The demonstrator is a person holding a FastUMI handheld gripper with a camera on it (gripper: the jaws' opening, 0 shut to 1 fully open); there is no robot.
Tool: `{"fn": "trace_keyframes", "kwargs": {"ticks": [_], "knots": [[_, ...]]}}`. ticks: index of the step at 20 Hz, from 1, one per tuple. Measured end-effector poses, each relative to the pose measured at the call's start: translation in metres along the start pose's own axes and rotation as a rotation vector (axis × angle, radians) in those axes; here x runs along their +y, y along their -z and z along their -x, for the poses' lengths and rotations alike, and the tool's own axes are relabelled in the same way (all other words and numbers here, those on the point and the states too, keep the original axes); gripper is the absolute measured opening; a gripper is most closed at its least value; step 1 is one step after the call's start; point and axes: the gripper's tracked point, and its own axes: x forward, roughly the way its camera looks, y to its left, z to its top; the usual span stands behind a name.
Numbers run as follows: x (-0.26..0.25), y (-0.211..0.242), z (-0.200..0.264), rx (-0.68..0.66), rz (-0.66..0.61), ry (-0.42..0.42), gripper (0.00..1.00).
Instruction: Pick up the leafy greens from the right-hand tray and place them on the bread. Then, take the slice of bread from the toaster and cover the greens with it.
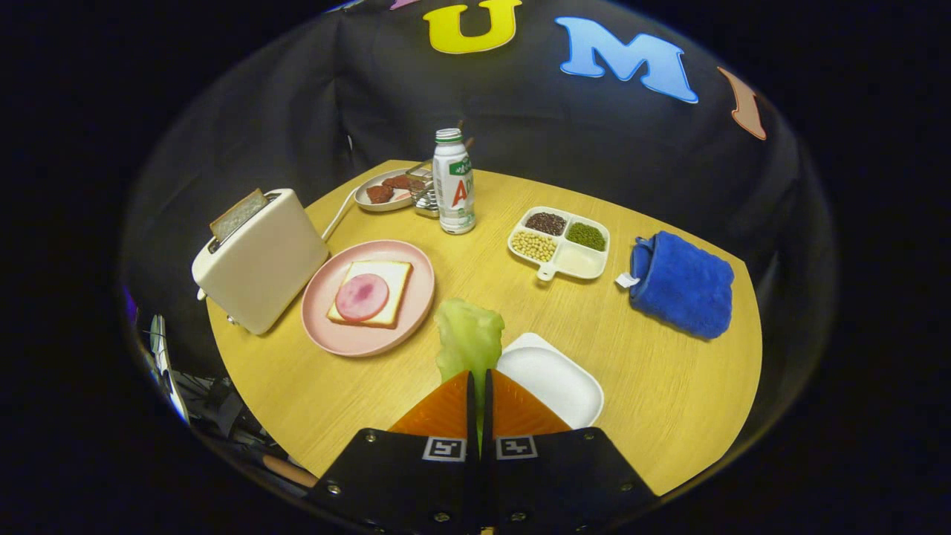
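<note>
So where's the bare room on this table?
Widest bare wood lies between the white tray, the bean dish and the blue cloth. A smaller patch sits near the plate. It is crowded behind, around the toaster, bottle and meat dish. The gripper holds greens.

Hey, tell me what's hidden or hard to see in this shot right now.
- Leafy greens: the lower part is pinched between the tongs, gripper view.
- Bread slice: only its top rises from the toaster; the rest sits in the slot.
- White tray: its near corner is behind the tongs.
- Metal rack: partly behind the bottle.
</note>
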Motion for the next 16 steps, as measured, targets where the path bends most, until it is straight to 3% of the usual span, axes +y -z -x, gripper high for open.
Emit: {"fn": "trace_keyframes", "kwargs": {"ticks": [9, 16], "knots": [[0.074, -0.038, -0.045, -0.02, -0.004, -0.13, 0.01], [0.122, -0.073, -0.08, -0.009, 0.06, -0.142, 0.01]]}}
